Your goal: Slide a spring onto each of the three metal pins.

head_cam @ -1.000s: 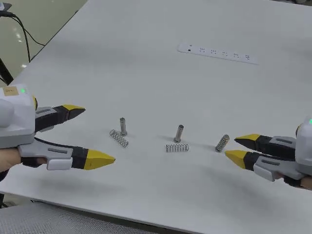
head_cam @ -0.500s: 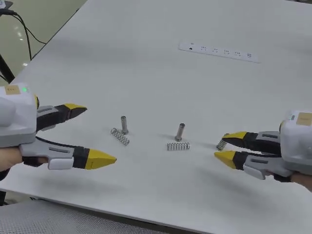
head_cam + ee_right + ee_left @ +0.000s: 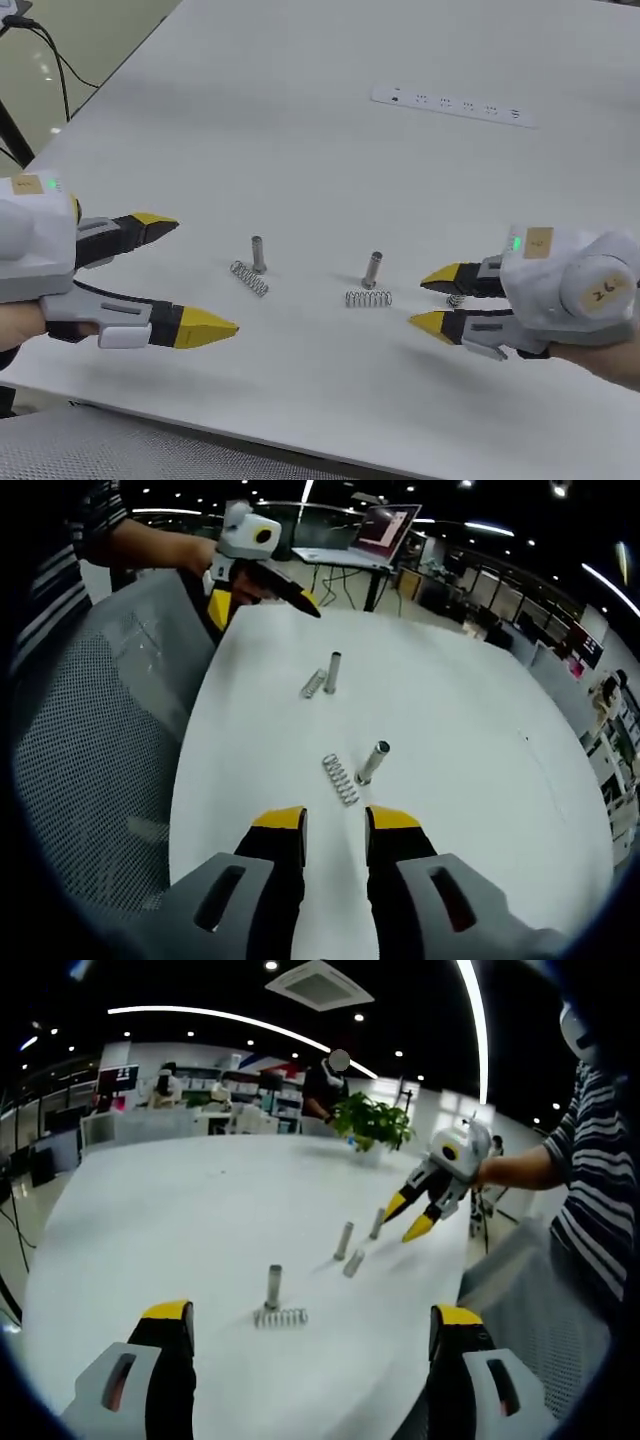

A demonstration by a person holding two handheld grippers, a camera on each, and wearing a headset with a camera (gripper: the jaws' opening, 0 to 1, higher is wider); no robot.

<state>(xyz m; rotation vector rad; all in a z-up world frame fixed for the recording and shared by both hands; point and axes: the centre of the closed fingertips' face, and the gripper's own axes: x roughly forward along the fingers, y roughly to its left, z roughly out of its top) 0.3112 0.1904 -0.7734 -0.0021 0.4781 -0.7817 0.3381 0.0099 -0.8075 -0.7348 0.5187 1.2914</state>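
Two bare metal pins stand on the white table: the left pin (image 3: 258,253) with a spring (image 3: 249,278) lying beside it, and the middle pin (image 3: 373,270) with a spring (image 3: 367,298) lying in front. A third spring (image 3: 455,298) peeks out between the jaws of my right gripper (image 3: 430,298), which are a small gap apart; whether that spring sits on a pin I cannot tell. In the right gripper view, the middle pin (image 3: 372,762) and its spring (image 3: 339,778) lie just ahead of the right gripper (image 3: 337,825). My left gripper (image 3: 190,272) hovers wide open, left of the left pin.
A white power strip (image 3: 447,105) lies far back on the table (image 3: 300,150). The table's near edge runs just below both grippers, with a mesh chair (image 3: 90,760) beyond it. Cables hang at the far left.
My right gripper has moved left, so its jaws now reach past the third spring and partly hide it. The left gripper has stayed where it was.
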